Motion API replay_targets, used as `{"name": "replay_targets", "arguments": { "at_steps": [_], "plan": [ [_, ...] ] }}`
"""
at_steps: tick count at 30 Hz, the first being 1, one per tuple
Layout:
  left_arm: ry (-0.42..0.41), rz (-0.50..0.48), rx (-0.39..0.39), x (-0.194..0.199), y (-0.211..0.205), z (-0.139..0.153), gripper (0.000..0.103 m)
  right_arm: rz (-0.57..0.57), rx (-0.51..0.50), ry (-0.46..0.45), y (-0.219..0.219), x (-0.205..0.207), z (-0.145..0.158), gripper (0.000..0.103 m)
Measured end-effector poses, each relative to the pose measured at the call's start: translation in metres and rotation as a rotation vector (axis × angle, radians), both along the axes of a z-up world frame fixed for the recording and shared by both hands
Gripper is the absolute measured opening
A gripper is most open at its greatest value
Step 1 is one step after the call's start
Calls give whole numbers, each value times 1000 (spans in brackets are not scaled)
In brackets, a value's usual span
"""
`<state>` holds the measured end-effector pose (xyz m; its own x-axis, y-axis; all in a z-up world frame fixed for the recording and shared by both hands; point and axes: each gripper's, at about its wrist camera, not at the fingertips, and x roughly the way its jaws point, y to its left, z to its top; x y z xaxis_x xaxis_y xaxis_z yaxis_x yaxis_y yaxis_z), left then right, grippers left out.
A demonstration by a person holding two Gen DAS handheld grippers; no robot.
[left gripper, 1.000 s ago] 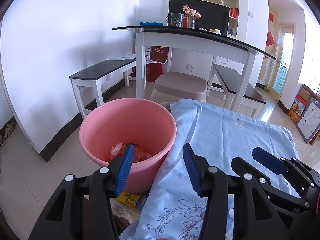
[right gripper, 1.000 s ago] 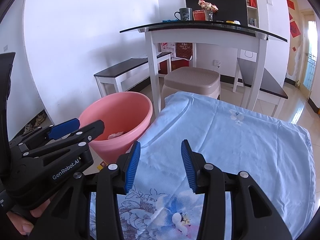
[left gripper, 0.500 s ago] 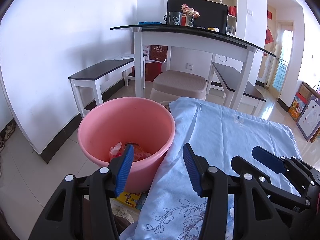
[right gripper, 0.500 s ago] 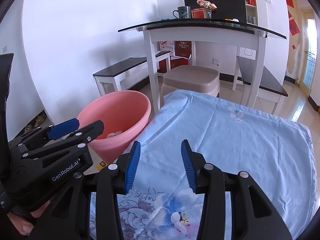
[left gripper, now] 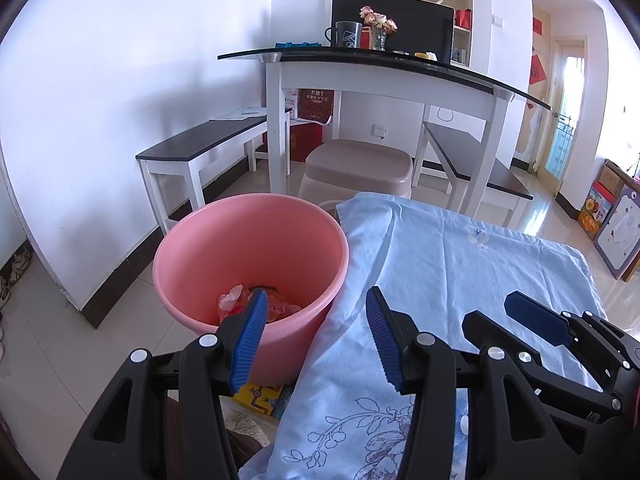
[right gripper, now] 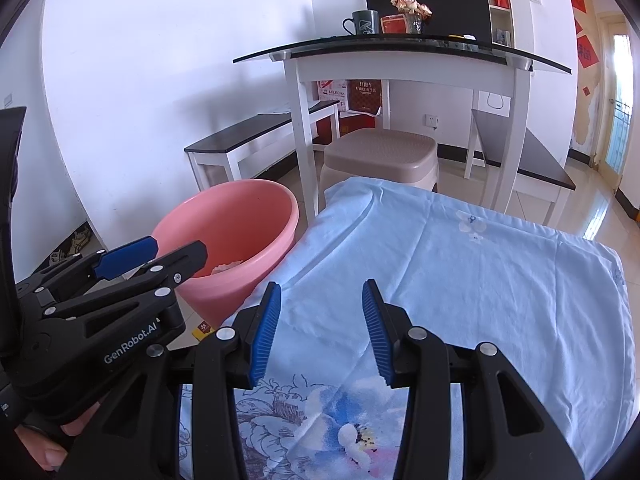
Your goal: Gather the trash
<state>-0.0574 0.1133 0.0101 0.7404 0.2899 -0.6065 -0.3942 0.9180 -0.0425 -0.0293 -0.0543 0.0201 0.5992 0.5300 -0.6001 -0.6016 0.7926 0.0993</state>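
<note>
A pink bucket (left gripper: 250, 264) stands on the tiled floor (left gripper: 52, 344) right against the left edge of a table covered with a light blue flowered cloth (left gripper: 460, 276), and the trash (left gripper: 256, 304), crumpled red and clear wrappers, lies at the bottom of it. The left gripper (left gripper: 316, 340) hangs over the seam between bucket and cloth with its blue-padded jaws spread apart and nothing between them; its left pad sits in front of the bucket's near rim and hides part of the trash. The right gripper (right gripper: 320, 332) hovers above the cloth, jaws likewise wide and empty, just beside the left gripper, whose black frame crosses the lower left of the right wrist view and covers part of the bucket's near wall. In the left wrist view the right gripper shows at the lower right, low over the cloth. Under the bucket's near side a yellow printed box (left gripper: 264, 396) lies on the floor. Beyond the far edge of the cloth a beige plastic stool (left gripper: 360, 168) stands near the bucket, under a tall white table with a dark glass top (left gripper: 380, 64) that carries a mug (left gripper: 346, 34) and a vase of flowers (left gripper: 378, 28). Two dark-topped benches flank that table, one (left gripper: 200, 148) along the white wall on the left, one (left gripper: 472, 160) on the right. The cloth surface itself is flat and bare from the grippers to its far and right edges; open floor lies to the left of the bucket up to the wall's dark baseboard.
</note>
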Motion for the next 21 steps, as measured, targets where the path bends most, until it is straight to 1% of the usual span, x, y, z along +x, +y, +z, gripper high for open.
{"name": "replay_targets", "arguments": {
  "at_steps": [13,21],
  "plan": [
    [-1,1,8,3,-2,-1,51,-1,1,-1,-2,1,-2,43],
    [24,-26,8,14,-8,-2,51,-17,6,6,-9,7,-5,43]
  ]
}}
